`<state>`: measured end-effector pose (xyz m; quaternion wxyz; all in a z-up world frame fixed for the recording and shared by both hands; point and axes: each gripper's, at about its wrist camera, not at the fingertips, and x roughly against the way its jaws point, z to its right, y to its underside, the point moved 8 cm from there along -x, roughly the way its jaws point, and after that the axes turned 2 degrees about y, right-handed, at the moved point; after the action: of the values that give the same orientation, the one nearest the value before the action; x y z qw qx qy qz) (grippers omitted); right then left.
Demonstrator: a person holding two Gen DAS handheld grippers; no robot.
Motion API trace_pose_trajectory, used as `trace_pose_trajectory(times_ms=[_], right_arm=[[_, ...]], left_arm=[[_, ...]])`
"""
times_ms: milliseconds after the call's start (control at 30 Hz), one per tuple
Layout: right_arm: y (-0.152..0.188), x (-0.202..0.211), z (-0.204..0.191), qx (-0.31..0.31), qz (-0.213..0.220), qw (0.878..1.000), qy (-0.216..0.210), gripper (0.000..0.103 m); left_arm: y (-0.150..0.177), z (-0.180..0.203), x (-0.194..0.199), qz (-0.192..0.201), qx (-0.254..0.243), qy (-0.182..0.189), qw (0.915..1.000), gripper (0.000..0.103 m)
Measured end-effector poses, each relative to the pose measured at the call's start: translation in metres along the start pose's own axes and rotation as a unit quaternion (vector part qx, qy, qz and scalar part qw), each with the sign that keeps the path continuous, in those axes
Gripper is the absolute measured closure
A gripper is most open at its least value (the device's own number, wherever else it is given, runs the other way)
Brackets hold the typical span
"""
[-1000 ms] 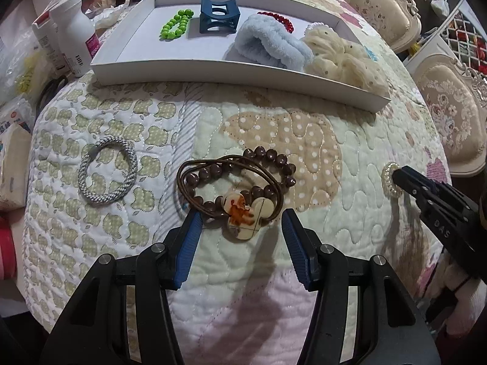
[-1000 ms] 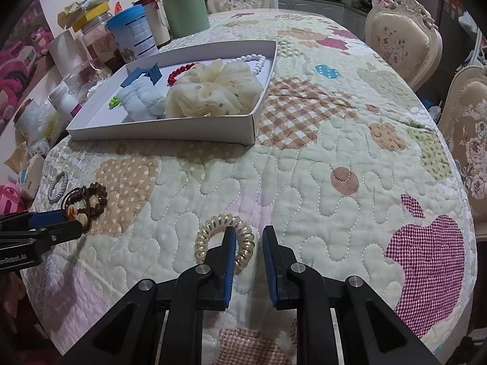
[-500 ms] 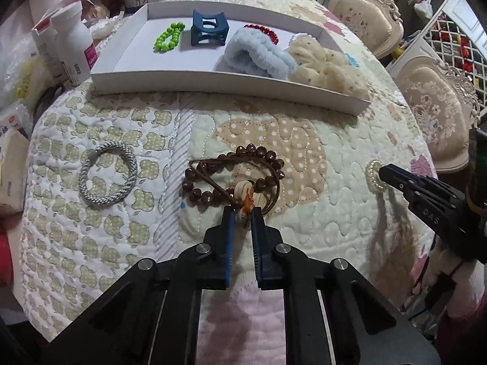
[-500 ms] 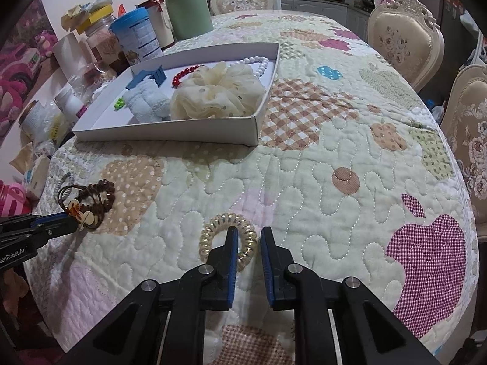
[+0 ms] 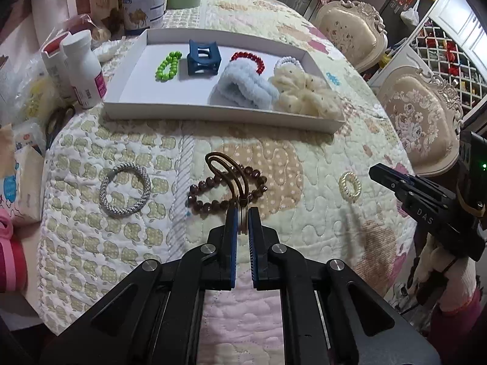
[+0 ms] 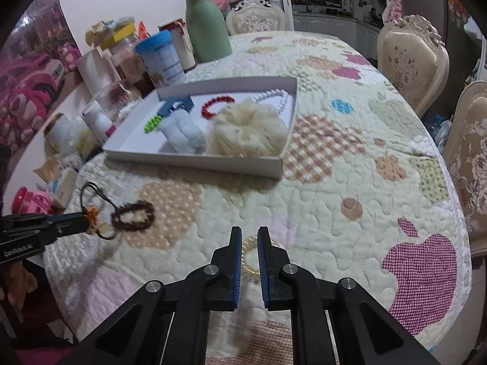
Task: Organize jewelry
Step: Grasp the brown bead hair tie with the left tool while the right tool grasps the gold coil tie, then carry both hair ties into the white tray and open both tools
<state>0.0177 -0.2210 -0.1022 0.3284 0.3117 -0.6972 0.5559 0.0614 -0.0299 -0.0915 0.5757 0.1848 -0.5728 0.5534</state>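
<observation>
My left gripper (image 5: 242,213) is shut on the pale charm of a brown cord hair tie (image 5: 225,167), whose loops stand up off the quilt. A brown bead bracelet (image 5: 226,191) lies against the cord; I cannot tell whether they are joined. From the right wrist, the left gripper (image 6: 86,222) holds the charm just above the quilt. My right gripper (image 6: 249,237) is shut on a pearly coil hair tie (image 6: 248,254), seen blurred between its pads. The coil hair tie (image 5: 350,187) hangs by the right gripper (image 5: 373,172). A silver braided ring (image 5: 124,190) lies at the left.
A white tray (image 5: 213,112) behind holds green beads (image 5: 167,67), a blue claw clip (image 5: 202,60), a red bracelet (image 5: 249,59) and two scrunchies. Bottles (image 5: 85,70) and jars crowd the table's left edge. A green jug (image 6: 208,27) stands at the back; chairs (image 6: 411,60) stand right.
The left jaws closed on the charm, and both grippers rose. The cord loops came up off the quilt. The coil hair tie turned edge-on between the right pads.
</observation>
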Motion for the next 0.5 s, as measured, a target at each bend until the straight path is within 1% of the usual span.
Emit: trace_pose_trajectory(times_ms=[167, 300, 333, 433, 500], right_arm=[[-0.015, 0.01, -0.009, 0.008, 0.017, 1.0, -0.009, 0.094], [-0.018, 0.01, -0.004, 0.002, 0.018, 1.0, -0.01, 0.094], [-0.016, 0.006, -0.002, 0.0, 0.011, 1.0, -0.012, 0.094], [0.0, -0.015, 0.009, 0.004, -0.035, 0.999, 0.007, 0.093], [0.012, -0.026, 0.015, 0.005, -0.05, 0.999, 0.016, 0.092]], left_arm=[[-0.016, 0.0, 0.012, 0.021, -0.005, -0.005, 0.9998, 0.098], [-0.029, -0.002, 0.02, 0.039, -0.005, -0.009, 0.9992, 0.097], [-0.032, -0.003, 0.02, 0.042, -0.004, -0.011, 0.9991, 0.097], [-0.034, -0.007, 0.019, 0.042, 0.001, -0.012, 0.9991, 0.097], [-0.033, -0.009, 0.017, 0.04, 0.003, -0.014, 0.9991, 0.098]])
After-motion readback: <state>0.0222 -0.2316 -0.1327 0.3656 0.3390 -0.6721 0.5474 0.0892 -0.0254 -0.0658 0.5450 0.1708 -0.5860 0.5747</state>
